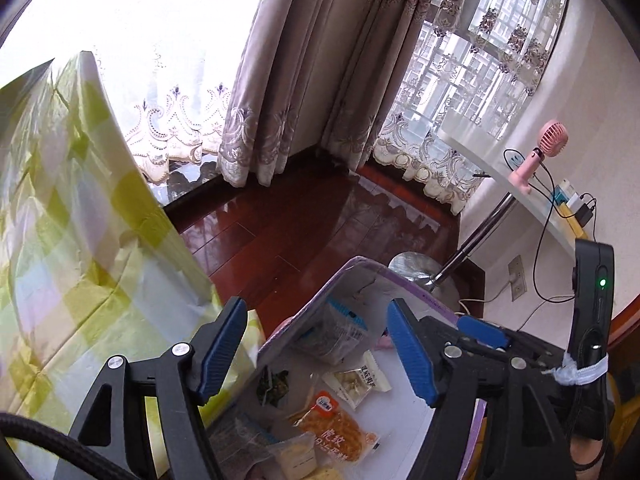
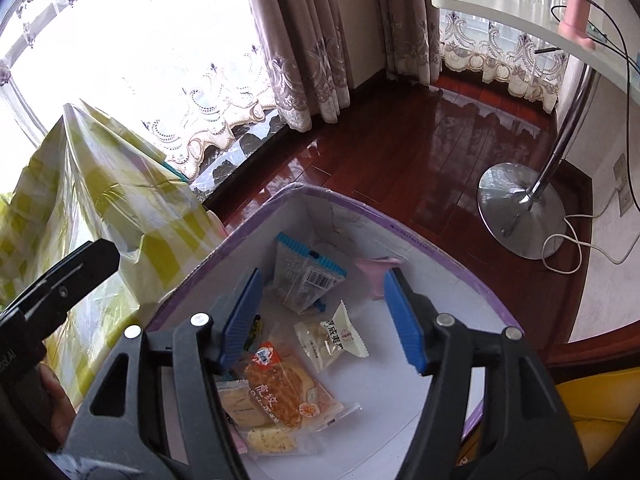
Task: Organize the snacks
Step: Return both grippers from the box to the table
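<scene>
My right gripper (image 2: 324, 316) sat nearest the lens, blue pads spread wide with nothing between them, hanging over the open white box with the purple rim (image 2: 460, 268). No earlier frame to compare. The snacks lay loose on the box floor below it: an orange-labelled packet (image 2: 288, 388) under the left pad, a small white wrapped snack (image 2: 332, 338) between the pads' line of sight, a blue-edged clear packet (image 2: 306, 276) farther in toward the far wall, and pale yellow packets (image 2: 256, 420) at the near end. A pink item (image 2: 376, 270) rested just beside the right pad's tip.

My left gripper (image 1: 316, 348) was also spread wide and empty, poised over the box's left wall (image 1: 304, 316), the same orange-labelled packet (image 1: 340, 428) beneath it. A yellow-green checked plastic bag (image 1: 80, 240) stood just beside the box on the left. Wooden floor (image 2: 400, 152) beyond.
</scene>
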Demonstrator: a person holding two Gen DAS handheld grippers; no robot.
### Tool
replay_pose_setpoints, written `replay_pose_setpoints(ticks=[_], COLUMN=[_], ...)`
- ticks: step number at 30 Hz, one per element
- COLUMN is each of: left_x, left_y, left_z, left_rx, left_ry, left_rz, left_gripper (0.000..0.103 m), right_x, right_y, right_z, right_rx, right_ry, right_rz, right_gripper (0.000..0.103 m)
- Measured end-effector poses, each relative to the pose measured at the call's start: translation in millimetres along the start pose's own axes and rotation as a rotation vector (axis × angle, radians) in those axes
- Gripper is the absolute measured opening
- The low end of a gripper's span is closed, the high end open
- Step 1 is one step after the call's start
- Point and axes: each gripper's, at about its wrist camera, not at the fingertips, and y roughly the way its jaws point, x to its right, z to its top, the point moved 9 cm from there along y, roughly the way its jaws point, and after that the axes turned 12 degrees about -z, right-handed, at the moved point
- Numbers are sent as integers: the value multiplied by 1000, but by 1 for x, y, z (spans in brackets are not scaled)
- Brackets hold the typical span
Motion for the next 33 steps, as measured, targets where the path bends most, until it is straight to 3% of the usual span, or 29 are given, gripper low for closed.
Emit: replay_pose_setpoints(ticks=[3,17,25,33], left_x=[-5,-58,-106,-165], left_y=[-19,-117,-183,-253], left_z=[-1,-7,-29,-80], left_rx=[26,213,298,371], left_ry=[42,4,-86,-281], left_rz=[64,211,308,414], left_gripper=[73,73,73,72], right_x=[-14,-109,-177,-240], right_y=[-10,-62,-93,-113], right_z=[0,-16,-31,-63], right_rx=[14,82,117,100], right_ry=[-24,-195,-301,-385], right_rz=[19,148,232,353], right_gripper=[68,67,67,68])
